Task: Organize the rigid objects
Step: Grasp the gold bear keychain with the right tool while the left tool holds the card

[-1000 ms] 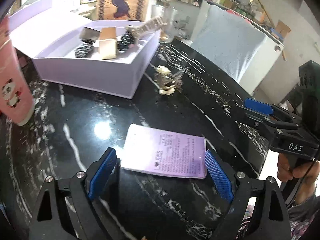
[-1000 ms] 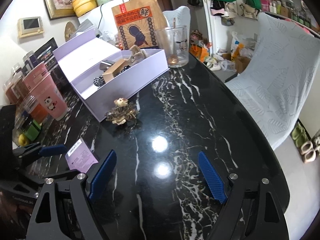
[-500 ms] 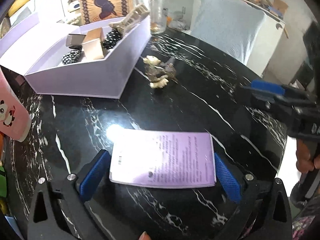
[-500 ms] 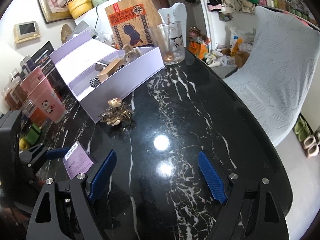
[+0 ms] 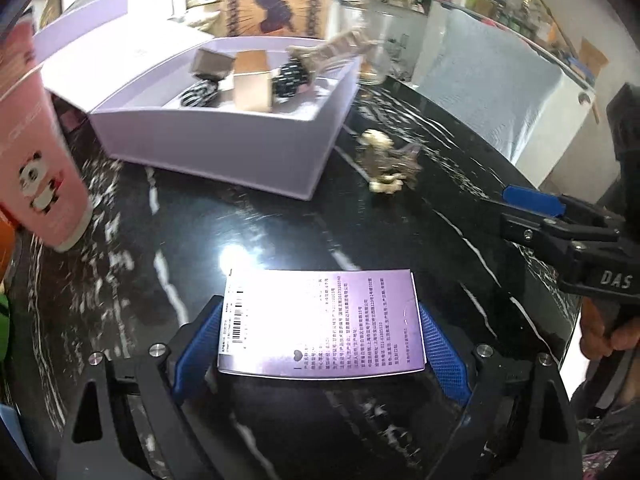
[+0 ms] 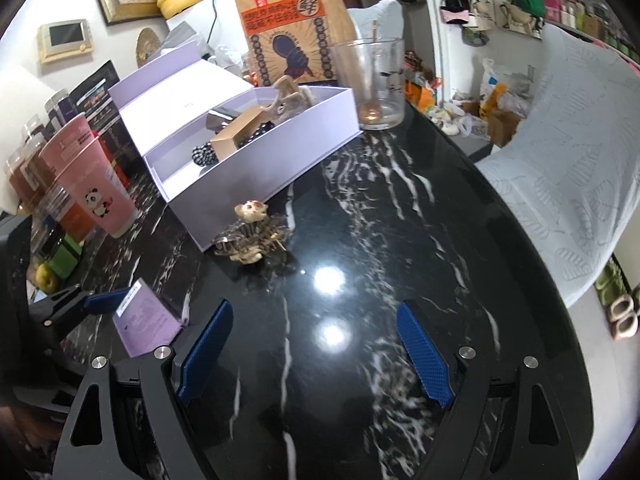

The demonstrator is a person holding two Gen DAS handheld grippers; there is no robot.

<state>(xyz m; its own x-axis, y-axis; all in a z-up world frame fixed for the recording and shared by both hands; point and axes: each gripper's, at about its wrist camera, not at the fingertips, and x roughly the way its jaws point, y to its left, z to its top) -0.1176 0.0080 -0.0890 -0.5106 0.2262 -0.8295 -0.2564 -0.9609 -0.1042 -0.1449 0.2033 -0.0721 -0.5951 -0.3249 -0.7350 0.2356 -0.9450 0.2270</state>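
two tongs (one purple box)

Lilac box, lilac card, blk marble table, prob. white-veined.

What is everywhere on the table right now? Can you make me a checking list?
Surface: black marble table, shiny, white veins.
Job's things: purple flat box between the left gripper's pads; open lilac box holding small boxes and dotted items; animal figurine on the table beside the lilac box.
Clutter: pink panda cup, clear glass, brown paper bag.
Grippers: left gripper shut on the purple flat box; right gripper open, holding nothing.
Cables: nothing seen on the table.
Surroundings: pale blue cloth at the table's edge, shelves behind.
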